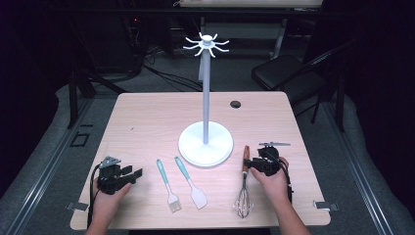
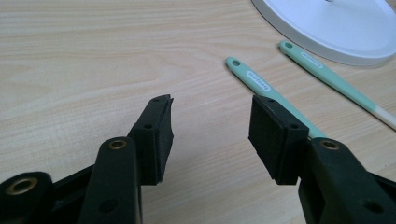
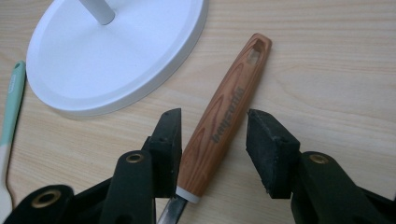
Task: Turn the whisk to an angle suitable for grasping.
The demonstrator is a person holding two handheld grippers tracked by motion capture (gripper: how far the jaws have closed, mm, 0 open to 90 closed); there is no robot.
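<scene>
Lying at the near edge of the pale wooden table (image 1: 147,117) is a wire whisk with a brown wooden handle (image 1: 244,183), its wire end nearest the person. The right gripper (image 1: 250,164) sits at that handle, and in the right gripper view its jaws stand wide apart with the handle (image 3: 224,119) between them. One black pad looks very close to the wood, but nothing is squeezed yet. The left gripper (image 1: 137,174) rests on the table, well apart from the whisk, with its jaws let go and nothing between them. Just beside it lie a mint green brush with pale bristles (image 1: 168,185) and a mint green spatula with a white blade (image 1: 191,182). Farther back stands a white stand with a round base and tall pole (image 1: 205,142), with little hooks on top.
</scene>
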